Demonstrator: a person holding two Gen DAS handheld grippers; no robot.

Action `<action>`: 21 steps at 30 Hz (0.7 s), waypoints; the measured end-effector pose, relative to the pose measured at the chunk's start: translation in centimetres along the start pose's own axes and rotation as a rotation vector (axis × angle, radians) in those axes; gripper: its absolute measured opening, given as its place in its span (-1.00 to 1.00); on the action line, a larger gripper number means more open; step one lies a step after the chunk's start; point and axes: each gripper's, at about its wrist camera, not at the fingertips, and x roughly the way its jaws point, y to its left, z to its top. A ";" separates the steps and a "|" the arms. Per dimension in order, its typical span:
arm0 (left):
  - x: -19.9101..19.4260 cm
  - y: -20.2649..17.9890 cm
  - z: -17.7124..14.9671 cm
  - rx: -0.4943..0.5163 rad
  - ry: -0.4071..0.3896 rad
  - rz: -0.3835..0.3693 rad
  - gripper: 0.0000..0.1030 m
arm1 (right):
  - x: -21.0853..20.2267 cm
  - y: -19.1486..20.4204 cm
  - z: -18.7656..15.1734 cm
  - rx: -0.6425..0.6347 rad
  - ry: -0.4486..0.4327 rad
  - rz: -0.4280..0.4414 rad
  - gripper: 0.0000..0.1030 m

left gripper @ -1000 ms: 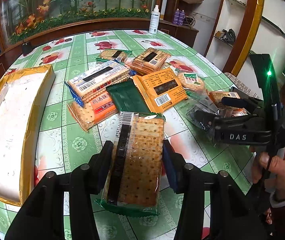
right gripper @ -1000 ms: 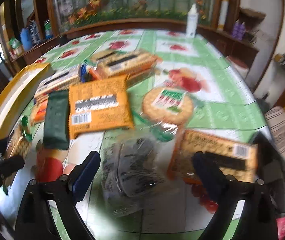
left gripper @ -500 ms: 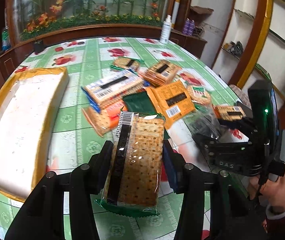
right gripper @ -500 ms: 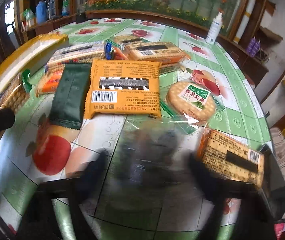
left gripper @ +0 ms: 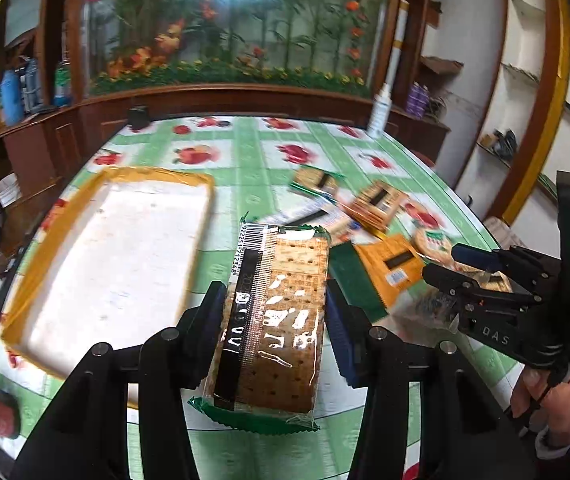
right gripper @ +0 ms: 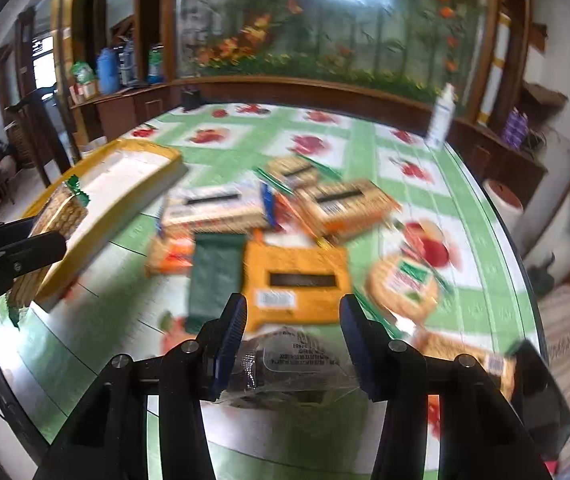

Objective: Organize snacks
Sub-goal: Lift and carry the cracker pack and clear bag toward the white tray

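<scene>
My left gripper (left gripper: 273, 316) is shut on a cracker pack (left gripper: 277, 320) in clear wrap with green ends, held above the table. A white tray with a yellow rim (left gripper: 101, 256) lies to its left. My right gripper (right gripper: 291, 340) is closed around a clear bag of dark snacks (right gripper: 285, 372) and holds it above the table. In the right wrist view the left gripper with the cracker pack (right gripper: 57, 216) is at the far left, next to the tray (right gripper: 133, 176). A pile of snack packs (right gripper: 285, 232) lies mid-table.
An orange pack (right gripper: 297, 280), a dark green pack (right gripper: 213, 272) and a round cracker pack (right gripper: 403, 284) lie ahead of the right gripper. A white bottle (right gripper: 441, 116) stands at the table's far edge. Wooden cabinets ring the table.
Both grippers have risen from the table. The left one carried the cracker pack up and left toward the tray. The right one closed on the clear bag and lifted it.
</scene>
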 end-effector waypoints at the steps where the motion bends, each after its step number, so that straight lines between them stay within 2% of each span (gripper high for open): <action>1: -0.2 0.4 0.0 -0.007 -0.004 0.008 -0.09 | 0.0 0.5 0.3 -0.011 -0.004 0.003 -0.04; 8: -1.1 5.2 0.0 -0.087 -0.030 0.097 -0.08 | 0.3 6.3 3.1 -0.119 -0.036 0.067 -0.05; 16: -0.9 11.2 -0.7 -0.197 -0.027 0.188 -0.08 | 1.7 13.7 6.3 -0.236 -0.068 0.156 -0.05; 21: 0.1 13.5 -1.0 -0.239 -0.010 0.223 -0.08 | 2.5 17.0 7.9 -0.274 -0.090 0.197 -0.05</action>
